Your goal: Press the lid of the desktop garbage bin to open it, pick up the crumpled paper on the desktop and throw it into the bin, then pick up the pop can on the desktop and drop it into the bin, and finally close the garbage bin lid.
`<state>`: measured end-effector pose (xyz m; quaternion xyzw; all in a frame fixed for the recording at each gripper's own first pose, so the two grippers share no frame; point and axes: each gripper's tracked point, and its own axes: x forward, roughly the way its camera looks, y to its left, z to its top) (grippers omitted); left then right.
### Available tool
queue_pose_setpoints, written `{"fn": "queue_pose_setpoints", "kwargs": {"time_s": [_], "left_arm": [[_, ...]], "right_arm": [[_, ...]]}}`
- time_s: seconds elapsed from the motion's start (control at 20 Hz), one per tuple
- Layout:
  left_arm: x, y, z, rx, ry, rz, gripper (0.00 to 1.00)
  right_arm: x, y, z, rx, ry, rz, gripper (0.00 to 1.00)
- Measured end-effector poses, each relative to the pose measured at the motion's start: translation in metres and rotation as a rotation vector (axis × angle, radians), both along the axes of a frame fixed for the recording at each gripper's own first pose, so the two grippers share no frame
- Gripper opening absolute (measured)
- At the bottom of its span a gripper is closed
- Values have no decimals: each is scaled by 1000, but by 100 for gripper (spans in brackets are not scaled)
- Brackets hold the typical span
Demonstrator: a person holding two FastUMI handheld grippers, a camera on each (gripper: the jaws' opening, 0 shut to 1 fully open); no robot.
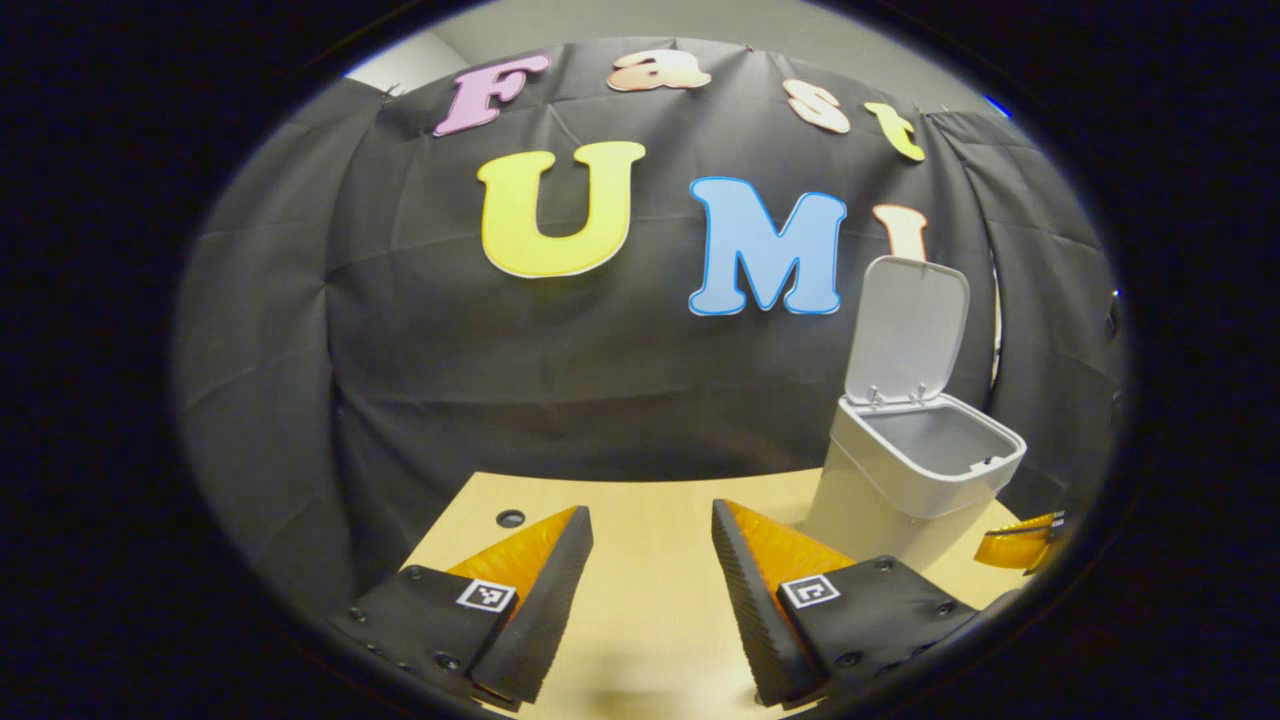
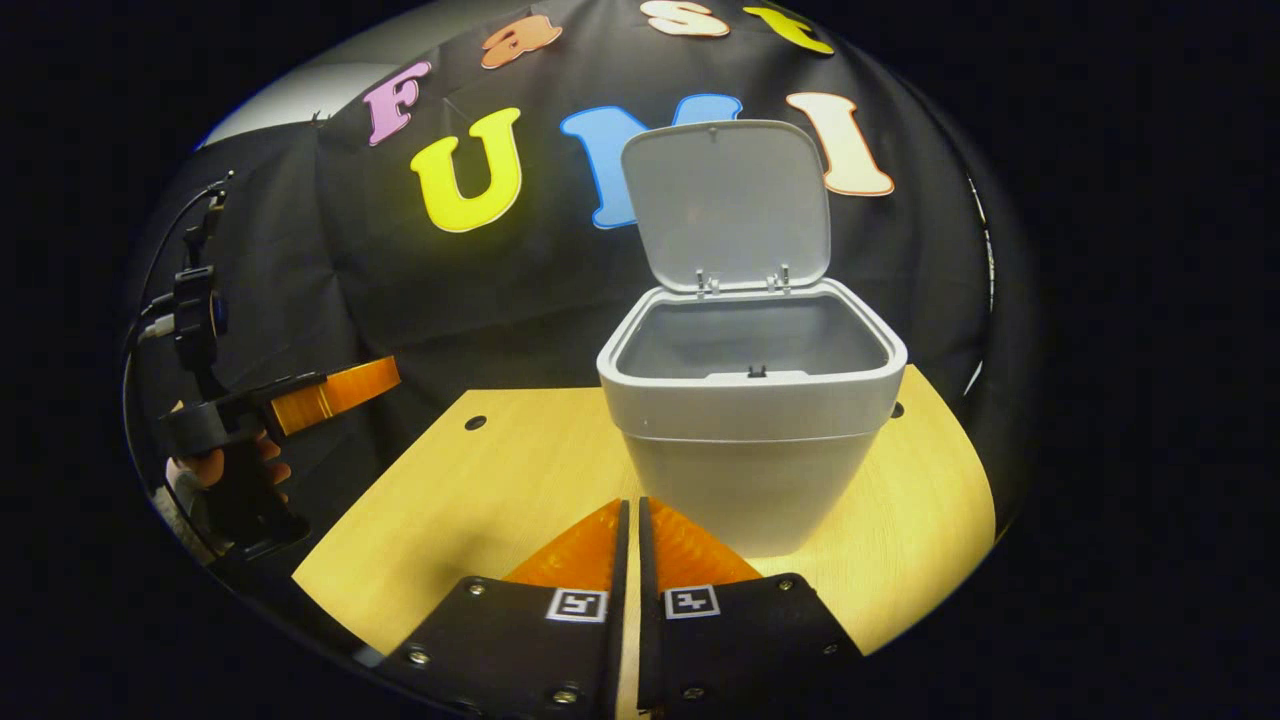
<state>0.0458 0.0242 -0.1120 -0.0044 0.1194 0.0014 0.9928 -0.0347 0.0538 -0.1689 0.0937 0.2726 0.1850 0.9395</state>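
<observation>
On wooden desk [image 2: 480,500], bin [image 2: 750,440] stands (lid [image 2: 728,205] upright) before black cloth wall [image 1: 400,350].

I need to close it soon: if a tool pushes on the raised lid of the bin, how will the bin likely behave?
The bin looks like thin plastic and narrows toward its base, so it is probably light and may slide or tip on the smooth desk. The lid stands upright on small hinges, so a gentle forward-and-down push should swing it shut.

Both views toward shared bin [image 1: 905,470], right nearer.
</observation>
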Motion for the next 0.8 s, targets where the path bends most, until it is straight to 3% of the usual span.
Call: {"fn": "queue_pose_setpoints", "kwargs": {"time_s": [0.15,0.2,0.35,0.4,0.5,0.55,0.8], "left_arm": [[-8,12,-4,-6,4,26,80],[-10,14,-5,-7,6,32,78],[-17,19,-9,-8,11,44,75],[-19,19,-9,-9,13,46,75],[-22,21,-11,-10,14,51,75],[-24,22,-12,-9,15,53,81],[-34,30,-14,-5,17,71,75]], "right_arm": [[-5,16,-5,0,12,44,25],[-7,20,-6,-1,17,60,41],[-18,36,-12,3,32,122,54],[-22,40,-12,-1,39,141,93],[-30,52,-20,-14,44,181,98],[-35,57,-24,-26,47,206,98],[-56,81,-47,-83,75,323,99]]}}
